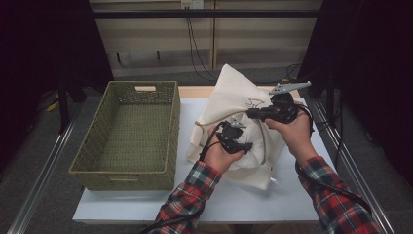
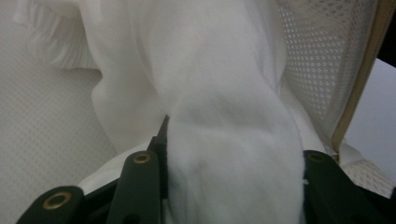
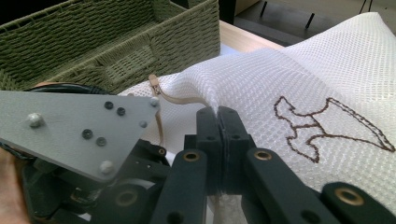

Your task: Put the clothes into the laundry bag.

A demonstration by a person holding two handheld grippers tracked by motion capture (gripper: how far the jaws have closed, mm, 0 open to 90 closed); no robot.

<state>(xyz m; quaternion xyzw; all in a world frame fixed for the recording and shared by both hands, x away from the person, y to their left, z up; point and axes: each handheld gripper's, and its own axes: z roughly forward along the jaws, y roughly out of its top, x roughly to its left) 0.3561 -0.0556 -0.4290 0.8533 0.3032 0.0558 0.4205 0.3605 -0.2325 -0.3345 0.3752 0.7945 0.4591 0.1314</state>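
Observation:
A white mesh bag [image 1: 233, 92] with a brown stitched figure [image 3: 327, 123] stands bunched on the white table [image 1: 243, 200], to the right of the basket. My right gripper [image 1: 252, 113] is shut on the bag's tan-trimmed edge [image 3: 187, 99], its jaws pressed together on the mesh [image 3: 303, 70]. My left gripper [image 1: 243, 145] sits lower at the bag's front. In the left gripper view its jaws [image 2: 233, 154] clamp a thick fold of soft white cloth [image 2: 224, 116], with the mesh bag [image 2: 317, 60] around it. The left gripper's grey plate [image 3: 79, 130] lies close beside the right jaws.
A green woven basket [image 1: 168, 131] with nothing in it stands on the table's left half, close to the bag; its wall [image 3: 116, 42] rises just behind the grippers. Bare table lies in front of the bag. Dark curtains and cables hang behind.

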